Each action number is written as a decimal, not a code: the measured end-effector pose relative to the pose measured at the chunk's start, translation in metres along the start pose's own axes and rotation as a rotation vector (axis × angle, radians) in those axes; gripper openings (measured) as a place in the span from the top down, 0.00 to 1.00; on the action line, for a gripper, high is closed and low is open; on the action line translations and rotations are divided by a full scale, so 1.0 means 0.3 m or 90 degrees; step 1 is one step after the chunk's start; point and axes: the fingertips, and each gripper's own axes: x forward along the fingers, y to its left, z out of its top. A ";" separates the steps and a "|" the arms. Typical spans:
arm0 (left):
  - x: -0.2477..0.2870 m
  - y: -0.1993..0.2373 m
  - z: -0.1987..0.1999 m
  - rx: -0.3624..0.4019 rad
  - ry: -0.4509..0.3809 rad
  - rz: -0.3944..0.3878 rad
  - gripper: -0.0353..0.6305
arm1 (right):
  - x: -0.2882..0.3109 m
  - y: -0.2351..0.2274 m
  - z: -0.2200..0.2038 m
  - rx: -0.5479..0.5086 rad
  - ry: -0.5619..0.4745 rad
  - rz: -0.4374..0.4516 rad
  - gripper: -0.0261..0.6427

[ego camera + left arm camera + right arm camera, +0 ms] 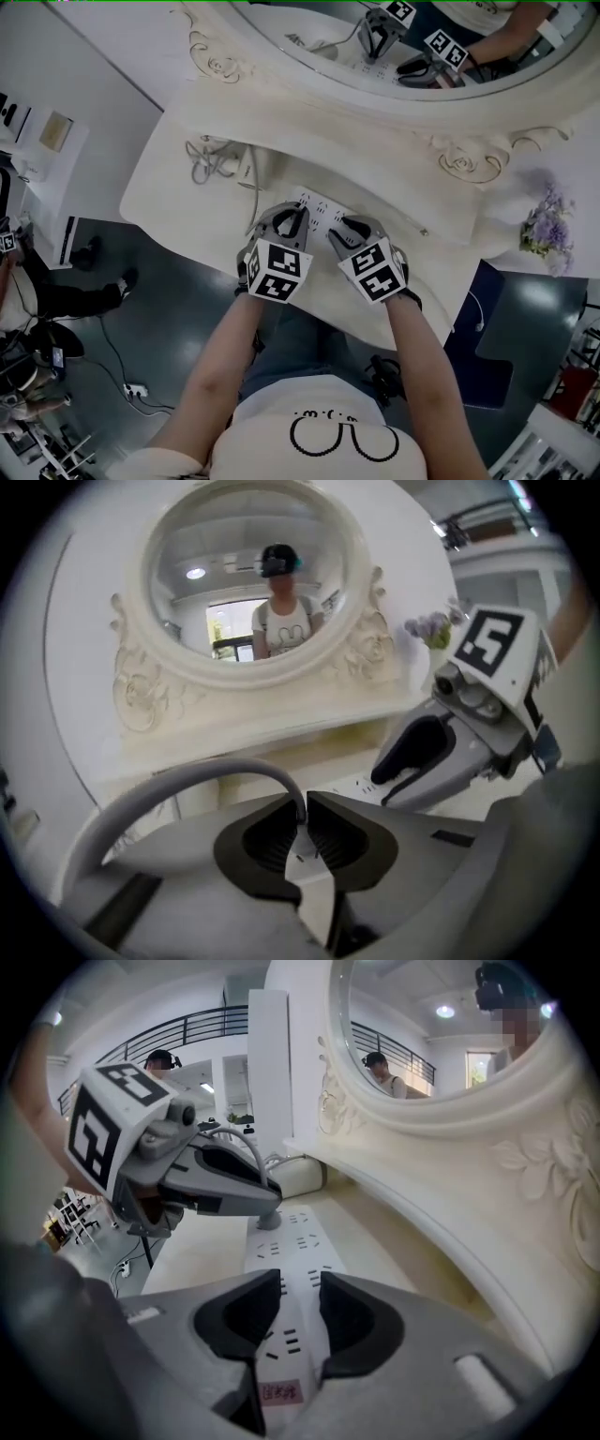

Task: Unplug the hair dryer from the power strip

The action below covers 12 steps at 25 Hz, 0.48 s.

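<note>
Grey hair-dryer plug (pixel 269 1219) looks seated at the far end of the long white power strip (pixel 298 1241) on the cream surface (pixel 169 187). Left tool (pixel 302 817) is clamped on the plug. Right tool (pixel 295 1283) is open, over the strip's near end. Pull axis is likely straight off the strip face.

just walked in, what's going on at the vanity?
A person with a gripper in each hand is working at a power strip on the vanity. The left gripper is shut on the grey cord right at its plug, which still sits in the power strip. The right gripper stands over the power strip's near end, jaws apart. Nothing is unplugged yet.
</note>
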 end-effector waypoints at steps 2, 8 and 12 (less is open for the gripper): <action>-0.001 -0.010 -0.005 0.073 0.006 0.002 0.89 | 0.000 -0.002 0.000 -0.002 0.000 -0.003 0.76; -0.019 0.044 0.023 -0.242 -0.055 -0.069 0.89 | 0.005 -0.004 0.001 -0.006 -0.003 -0.006 0.76; -0.046 0.013 0.072 -0.128 -0.079 -0.052 0.90 | 0.006 -0.004 0.000 -0.004 -0.002 -0.004 0.76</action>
